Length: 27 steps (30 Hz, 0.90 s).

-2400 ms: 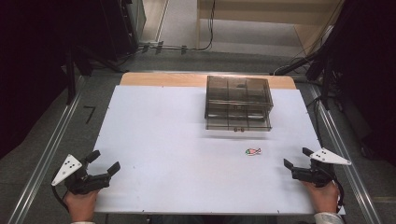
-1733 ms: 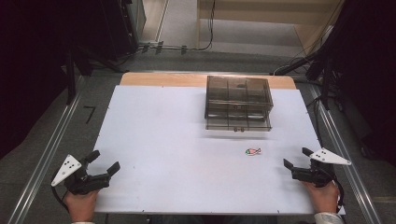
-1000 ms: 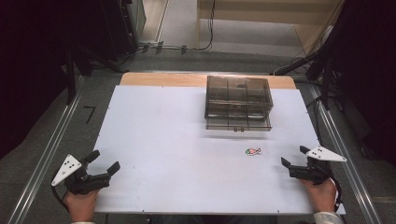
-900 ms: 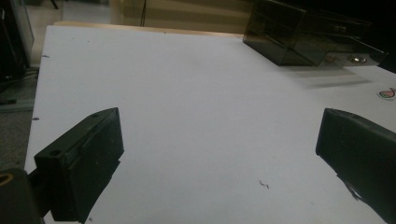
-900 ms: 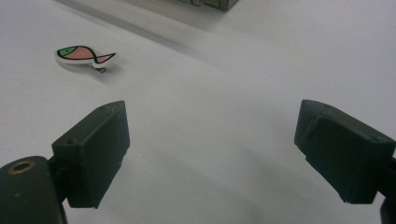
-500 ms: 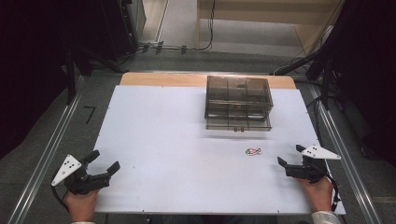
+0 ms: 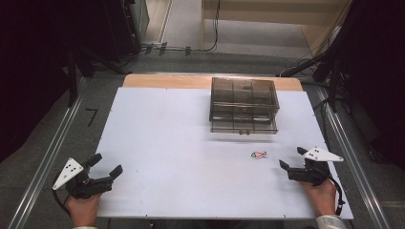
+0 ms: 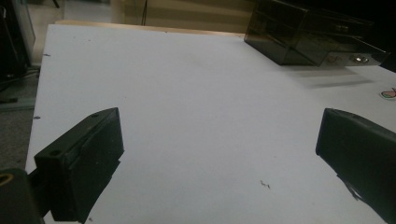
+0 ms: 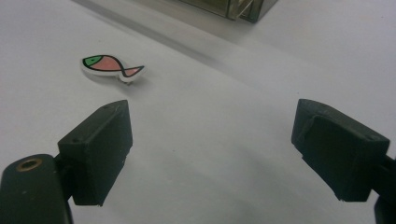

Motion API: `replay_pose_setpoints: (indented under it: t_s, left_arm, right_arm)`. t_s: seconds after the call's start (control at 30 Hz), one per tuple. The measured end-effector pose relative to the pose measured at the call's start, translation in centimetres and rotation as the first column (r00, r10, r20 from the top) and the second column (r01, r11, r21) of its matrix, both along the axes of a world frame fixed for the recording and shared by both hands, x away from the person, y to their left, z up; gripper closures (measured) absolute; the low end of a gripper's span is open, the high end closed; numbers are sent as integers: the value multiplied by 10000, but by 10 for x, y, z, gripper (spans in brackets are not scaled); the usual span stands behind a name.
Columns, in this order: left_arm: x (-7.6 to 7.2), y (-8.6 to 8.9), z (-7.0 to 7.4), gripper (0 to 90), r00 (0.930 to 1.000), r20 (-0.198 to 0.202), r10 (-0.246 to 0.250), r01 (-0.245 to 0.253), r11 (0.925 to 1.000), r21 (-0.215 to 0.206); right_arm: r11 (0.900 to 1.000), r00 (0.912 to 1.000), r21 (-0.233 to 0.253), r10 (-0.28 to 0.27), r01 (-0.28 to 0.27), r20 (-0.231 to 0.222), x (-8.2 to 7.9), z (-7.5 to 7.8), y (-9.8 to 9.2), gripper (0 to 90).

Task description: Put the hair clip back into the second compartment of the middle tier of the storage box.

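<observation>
You hold your right gripper (image 7: pixel 292 160) low over the near right part of the white table (image 7: pixel 191 143), jaws spread wide and gripping nothing, with the small fish-shaped piece (image 7: pixel 258 154) lying flat on the surface just beyond and to the left of its tips. In the right gripper view, the right gripper (image 9: pixel 210 140) frames bare tabletop between its two black jaws, while the fish-shaped piece (image 9: pixel 112 66), pink with a green head and a dark outline, sits apart from the left jaw, ahead of it and untouched. Your left gripper (image 7: pixel 105 165) rests at the near left corner of the table, well apart from the fish, its jaws likewise parted and empty. In the left gripper view, the left gripper (image 8: pixel 219 140) shows plain white surface between its jaws, and the fish-shaped piece (image 8: pixel 388 94) peeks in at the far right edge. Behind the fish, toward the far side of the table, stands a smoky transparent drawer box (image 7: pixel 243 104), its lower drawer pulled slightly out toward you. The drawer box (image 8: pixel 313 35) shows in the left gripper view at the upper right. A strip of bare wood (image 7: pixel 167 81) runs along the table's far edge.
</observation>
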<state>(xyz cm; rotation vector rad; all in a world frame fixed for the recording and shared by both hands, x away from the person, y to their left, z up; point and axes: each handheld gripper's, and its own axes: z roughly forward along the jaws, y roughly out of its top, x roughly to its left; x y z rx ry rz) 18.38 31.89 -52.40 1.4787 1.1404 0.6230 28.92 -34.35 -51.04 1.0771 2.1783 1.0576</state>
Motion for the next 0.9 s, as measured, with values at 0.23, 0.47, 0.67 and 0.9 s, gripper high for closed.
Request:
replay_pose_setpoints:
  t_s: [0.23, 0.47, 0.67, 0.9]
  left_arm:
    - [0, 0, 0, 13, 10000, -22, 7, -7, 10000, -30]
    - [0, 0, 0, 13, 10000, -30, -4, 4, 10000, -39]
    - [0, 0, 0, 13, 10000, -20, -11, 11, 10000, -53]
    - [0, 0, 0, 13, 10000, -23, 1, -1, 10000, -75]
  right_arm:
    - [9990, 9990, -43, 436, -436, 90, 0, 1, 8, 177]
    - [9973, 9973, -61, 726, -726, 76, 2, 1, 14, 194]
    - [9950, 9952, -159, 983, -984, -14, 5, 2, 23, 208]
    - [9911, 9915, -277, 1302, -1303, -84, 10, 1, 33, 215]
